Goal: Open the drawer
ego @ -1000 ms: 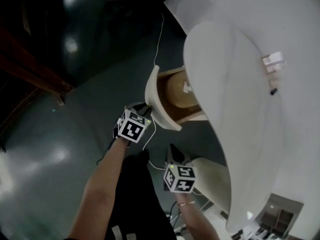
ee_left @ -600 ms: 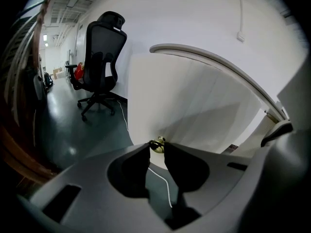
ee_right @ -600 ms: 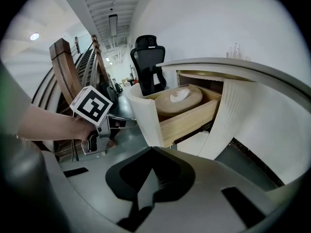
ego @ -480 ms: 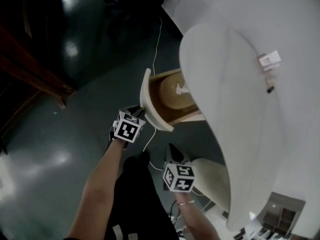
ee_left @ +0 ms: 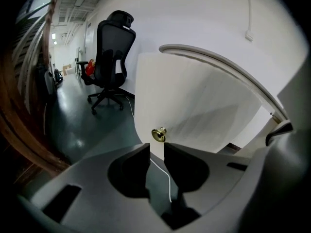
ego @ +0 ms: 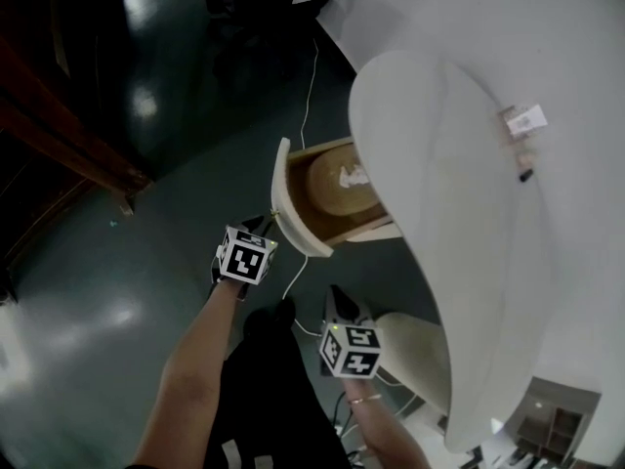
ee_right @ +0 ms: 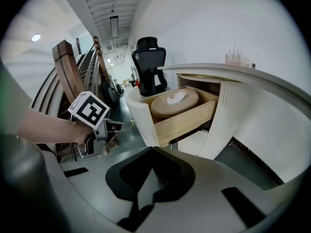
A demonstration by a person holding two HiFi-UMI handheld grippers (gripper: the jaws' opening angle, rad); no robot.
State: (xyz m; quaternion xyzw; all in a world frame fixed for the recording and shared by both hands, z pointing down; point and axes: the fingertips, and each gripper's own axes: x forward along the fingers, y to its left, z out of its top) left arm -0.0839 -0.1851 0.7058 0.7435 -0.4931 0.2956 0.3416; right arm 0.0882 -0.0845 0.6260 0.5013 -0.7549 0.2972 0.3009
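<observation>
The white drawer front (ego: 289, 213) stands pulled out from the curved white desk (ego: 439, 242). The wooden drawer box holds a round tan thing (ego: 337, 186) with a white scrap on it. My left gripper (ego: 262, 227) sits just off the drawer front. In the left gripper view its jaws (ee_left: 156, 147) stand apart with nothing between them, and the brass knob (ee_left: 159, 134) lies just past the tips. My right gripper (ego: 338, 297) hangs lower, away from the drawer, with its jaws (ee_right: 151, 147) shut on nothing. The right gripper view shows the open drawer (ee_right: 180, 111) and the left gripper (ee_right: 124, 124).
A black office chair (ee_left: 112, 57) stands on the dark floor beyond the drawer. A white cable (ego: 312, 81) trails across the floor to the drawer. A wooden railing (ego: 68, 140) runs along the left. Small items (ego: 527, 121) lie on the desk top.
The drawer has slid further out of the desk, towards the left of the head view. My left gripper has moved down and left with it. The right gripper has stayed put.
</observation>
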